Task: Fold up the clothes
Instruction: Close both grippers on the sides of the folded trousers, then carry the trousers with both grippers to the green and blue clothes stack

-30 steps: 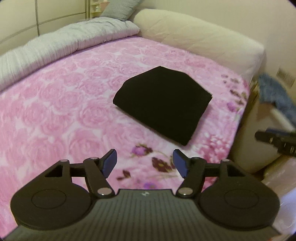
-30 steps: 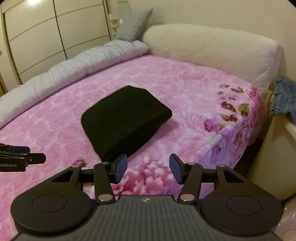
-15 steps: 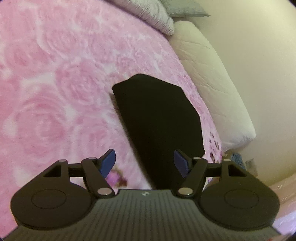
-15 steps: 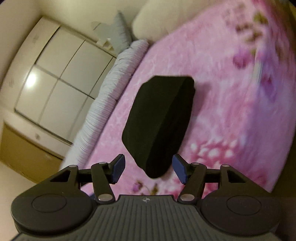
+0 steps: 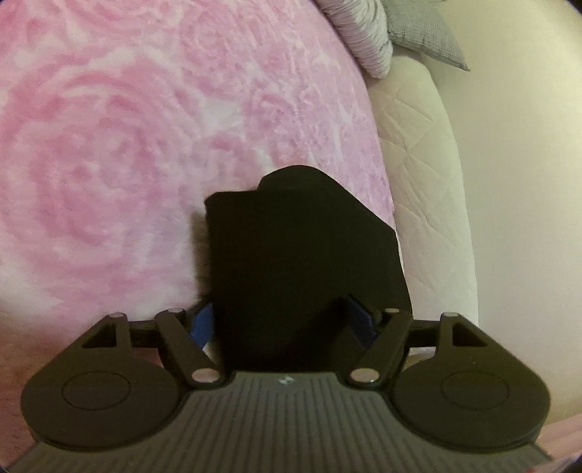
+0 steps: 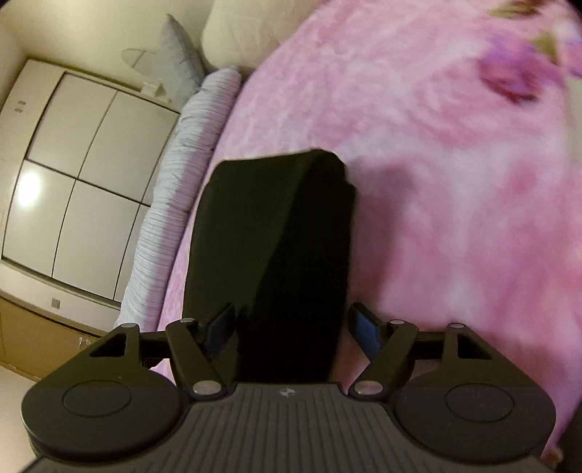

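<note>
1. Folded black garment (image 5: 305, 262): 1 item, a compact dark bundle lying on the pink bed cover. In the left wrist view it reaches from mid-frame down to the gripper body; in the right wrist view (image 6: 269, 254) it shows as a thick slab with a lighter top face and a darker side face. No detail of fabric or seams can be made out.
2. Left gripper (image 5: 285, 320): jaws spread, 1 blue pad on each side of the near end of the garment. The left pad (image 5: 202, 320) sits just beside the cloth edge over the pink cover; the right pad (image 5: 360, 318) lies against the dark cloth. Whether either pad presses the cloth cannot be told.
3. Right gripper (image 6: 293, 325): jaws spread, straddling the near end of the garment. The left pad (image 6: 220, 325) overlaps the lighter top face; the right pad (image 6: 365, 327) stands just clear of the dark side, over the pink cover.
4. Pink bed cover (image 5: 109, 145): plush, rose-patterned, bearing the garment; purple flower print near the top right in the right wrist view (image 6: 454, 182).
5. Striped rolled quilt (image 6: 171, 203): runs along the far side of the bed.
6. Cream padded headboard (image 5: 425, 182): borders the cover, just beyond the garment.
7. Grey cushion (image 5: 422, 29): near the headboard's end.
8. White wardrobe doors (image 6: 72, 174): behind the quilt.
</note>
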Tool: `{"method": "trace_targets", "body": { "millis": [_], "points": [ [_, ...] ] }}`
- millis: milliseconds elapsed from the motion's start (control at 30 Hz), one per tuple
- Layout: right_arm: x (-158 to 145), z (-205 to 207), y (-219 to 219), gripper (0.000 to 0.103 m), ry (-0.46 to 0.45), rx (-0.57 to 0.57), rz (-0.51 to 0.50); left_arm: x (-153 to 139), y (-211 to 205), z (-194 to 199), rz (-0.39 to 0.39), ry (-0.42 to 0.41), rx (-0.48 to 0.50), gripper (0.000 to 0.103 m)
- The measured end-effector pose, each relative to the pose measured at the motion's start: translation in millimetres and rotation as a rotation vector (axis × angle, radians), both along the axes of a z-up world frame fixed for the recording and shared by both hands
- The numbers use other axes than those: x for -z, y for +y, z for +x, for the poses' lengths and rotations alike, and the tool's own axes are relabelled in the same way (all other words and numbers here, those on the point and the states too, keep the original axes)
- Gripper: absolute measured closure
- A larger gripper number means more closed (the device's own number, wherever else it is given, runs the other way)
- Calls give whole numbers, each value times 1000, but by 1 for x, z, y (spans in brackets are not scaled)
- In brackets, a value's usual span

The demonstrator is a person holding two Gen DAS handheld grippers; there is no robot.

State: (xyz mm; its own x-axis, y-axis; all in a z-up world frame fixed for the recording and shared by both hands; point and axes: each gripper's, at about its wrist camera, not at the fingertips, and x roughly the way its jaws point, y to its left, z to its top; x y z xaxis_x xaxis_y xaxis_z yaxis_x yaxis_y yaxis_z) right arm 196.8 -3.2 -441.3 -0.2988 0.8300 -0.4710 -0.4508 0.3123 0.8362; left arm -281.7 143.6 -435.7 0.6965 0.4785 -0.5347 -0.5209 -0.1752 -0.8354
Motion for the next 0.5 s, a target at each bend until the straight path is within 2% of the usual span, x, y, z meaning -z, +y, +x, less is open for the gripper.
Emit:
{"method": "trace_targets", "body": {
  "millis": [67, 233, 333, 400, 433, 467, 500],
  "points": [
    [0, 1, 10, 31, -1, -4, 10, 0, 4, 6, -13, -1, -11, 32],
    [10, 12, 34, 51, 59, -13, -2, 2, 16, 14, -57, -9, -22, 31],
    [17, 19, 48, 62, 98, -17, -5, 2, 23, 19, -82, -4, -18, 37],
    [20, 23, 56, 70, 118, -15, -17, 1, 28, 23, -91, -4, -3, 60],
    [21, 25, 60, 73, 135, -12, -23, 0, 30, 24, -95, -10, 0, 65],
    [21, 28, 64, 77, 159, -7, -32, -3, 32, 24, -95, -24, -4, 75],
    [21, 31, 67, 79, 179, -5, -41, -8, 32, 24, -94, -30, -5, 79]
  ]
}}
